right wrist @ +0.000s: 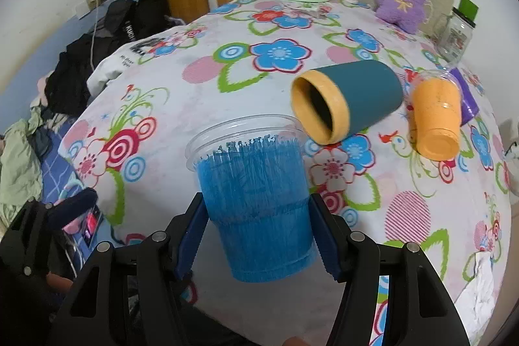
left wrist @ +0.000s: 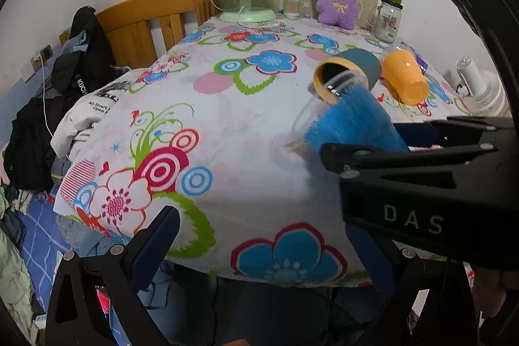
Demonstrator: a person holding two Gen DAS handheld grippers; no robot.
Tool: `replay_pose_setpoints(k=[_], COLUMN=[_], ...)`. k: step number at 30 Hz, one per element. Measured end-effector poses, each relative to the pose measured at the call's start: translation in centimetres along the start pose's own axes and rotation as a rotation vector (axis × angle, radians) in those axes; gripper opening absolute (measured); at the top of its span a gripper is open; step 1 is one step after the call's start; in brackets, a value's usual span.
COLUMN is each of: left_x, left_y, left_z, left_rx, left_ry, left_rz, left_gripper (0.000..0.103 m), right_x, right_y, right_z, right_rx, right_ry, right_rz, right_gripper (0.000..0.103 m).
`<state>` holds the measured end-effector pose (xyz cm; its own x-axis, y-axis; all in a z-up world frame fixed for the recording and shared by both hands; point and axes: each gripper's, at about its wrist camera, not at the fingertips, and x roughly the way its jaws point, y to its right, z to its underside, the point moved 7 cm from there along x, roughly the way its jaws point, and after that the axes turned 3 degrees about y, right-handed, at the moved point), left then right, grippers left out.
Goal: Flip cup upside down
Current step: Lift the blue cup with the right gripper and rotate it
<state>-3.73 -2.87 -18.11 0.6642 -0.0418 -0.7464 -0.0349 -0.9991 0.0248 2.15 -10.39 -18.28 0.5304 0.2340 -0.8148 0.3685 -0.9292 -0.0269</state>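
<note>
- Left wrist view: our left tongs (left wrist: pixel 259 245) stand apart and empty at the table (left wrist: pixel 246 132) edge. Ahead and to their right, our right tongs (left wrist: pixel 366 145) hold the blue cup (left wrist: pixel 353 125) tilted above the cloth, its clear rim pointing away, just before the teal cup (left wrist: pixel 350 70).
- Right wrist view: our right tongs (right wrist: pixel 259 235) are clamped on the blue cup (right wrist: pixel 259 200) across its lower wall, mouth forward. Beyond it lie the teal cup (right wrist: pixel 350 99) and, to the right, an orange cup (right wrist: pixel 436 119).
- We judge it thin, light plastic, easily crushed and slippery; a gentle grip on the stiffer base suits it best.
</note>
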Motion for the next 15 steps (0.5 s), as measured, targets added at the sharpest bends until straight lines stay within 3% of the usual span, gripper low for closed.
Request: replay_pose_setpoints(k=[15], left_x=[0.24], left_y=[0.40], left_z=[-0.87], left_rx=[-0.009], left_ry=[0.009], left_rz=[-0.003], left_gripper=[0.103], right_x=[-0.24], right_y=[0.57], right_z=[0.09], right_rx=[0.005], right_ry=[-0.002], right_rz=[-0.020], right_gripper=[0.073])
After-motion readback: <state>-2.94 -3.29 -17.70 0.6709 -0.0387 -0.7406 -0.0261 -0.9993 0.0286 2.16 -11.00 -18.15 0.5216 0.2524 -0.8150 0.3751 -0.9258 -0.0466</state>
